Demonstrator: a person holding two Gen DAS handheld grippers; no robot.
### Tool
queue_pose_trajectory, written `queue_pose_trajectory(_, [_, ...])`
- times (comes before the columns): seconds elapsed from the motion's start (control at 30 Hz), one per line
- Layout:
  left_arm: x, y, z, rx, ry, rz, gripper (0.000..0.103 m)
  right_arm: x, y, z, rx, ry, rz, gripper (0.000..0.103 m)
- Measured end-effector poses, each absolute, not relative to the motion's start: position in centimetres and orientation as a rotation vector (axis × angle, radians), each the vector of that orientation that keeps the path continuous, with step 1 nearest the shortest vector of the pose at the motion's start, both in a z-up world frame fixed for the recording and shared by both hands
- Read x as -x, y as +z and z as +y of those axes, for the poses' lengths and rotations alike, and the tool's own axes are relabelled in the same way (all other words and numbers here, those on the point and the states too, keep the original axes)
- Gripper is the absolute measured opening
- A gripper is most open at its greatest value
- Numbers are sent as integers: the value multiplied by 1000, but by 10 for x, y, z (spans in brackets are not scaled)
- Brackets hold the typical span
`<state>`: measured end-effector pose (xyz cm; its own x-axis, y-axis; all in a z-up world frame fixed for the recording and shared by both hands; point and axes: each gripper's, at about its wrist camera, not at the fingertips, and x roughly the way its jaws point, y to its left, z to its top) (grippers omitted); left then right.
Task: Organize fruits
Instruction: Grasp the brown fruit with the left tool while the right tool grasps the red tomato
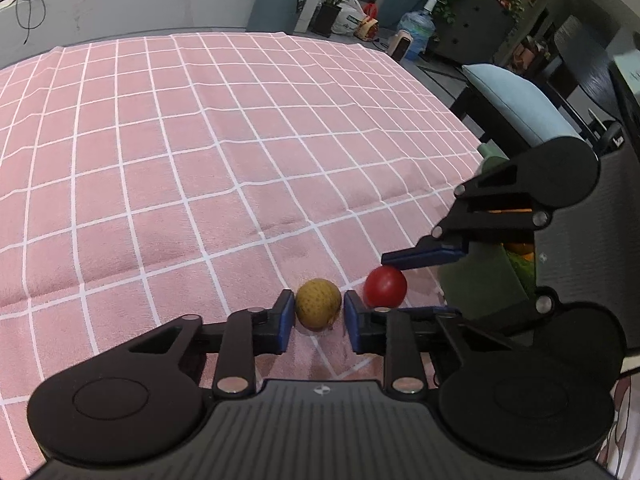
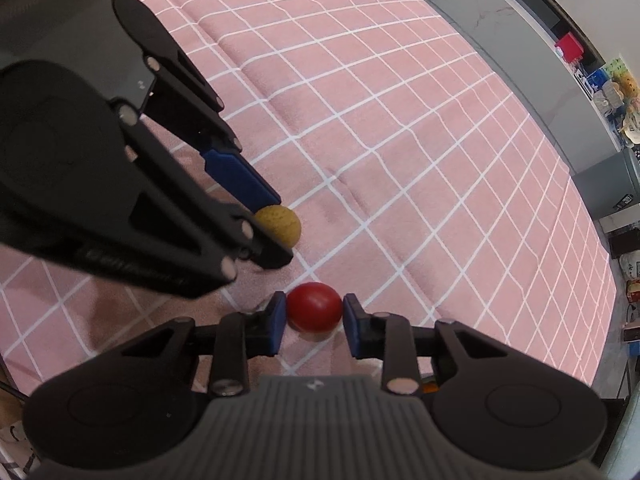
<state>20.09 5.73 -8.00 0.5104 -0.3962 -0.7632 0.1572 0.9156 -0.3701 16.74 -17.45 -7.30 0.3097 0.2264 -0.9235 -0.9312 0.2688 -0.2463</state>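
left tongs (image 1: 319,312) clamp yellow fruit (image 1: 318,303); right tongs (image 2: 315,314) clamp red fruit (image 2: 315,306).

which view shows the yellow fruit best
The left wrist view: the yellow fruit sits whole and centered between the left tongs' blue pads, its dimpled skin clear. In the right wrist view it lies farther off, partly hidden behind those tongs, near the red fruit.

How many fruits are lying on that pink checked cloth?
2. A yellow-brown dimpled fruit sits between the left gripper's blue pads; a red round fruit sits between the right gripper's pads, close beside it. More may hide behind the grippers.
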Motion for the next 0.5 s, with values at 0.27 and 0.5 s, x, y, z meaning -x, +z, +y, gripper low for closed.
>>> queue_pose_trajectory(0.27, [-195,-70,59,276,-328,962,28,-161,-66,-176,945,934,893,25])
queue_pose_trajectory(0.5, [-186,-37,58,281,-350,864,28,-150,-31,-192,831,882,821,25])
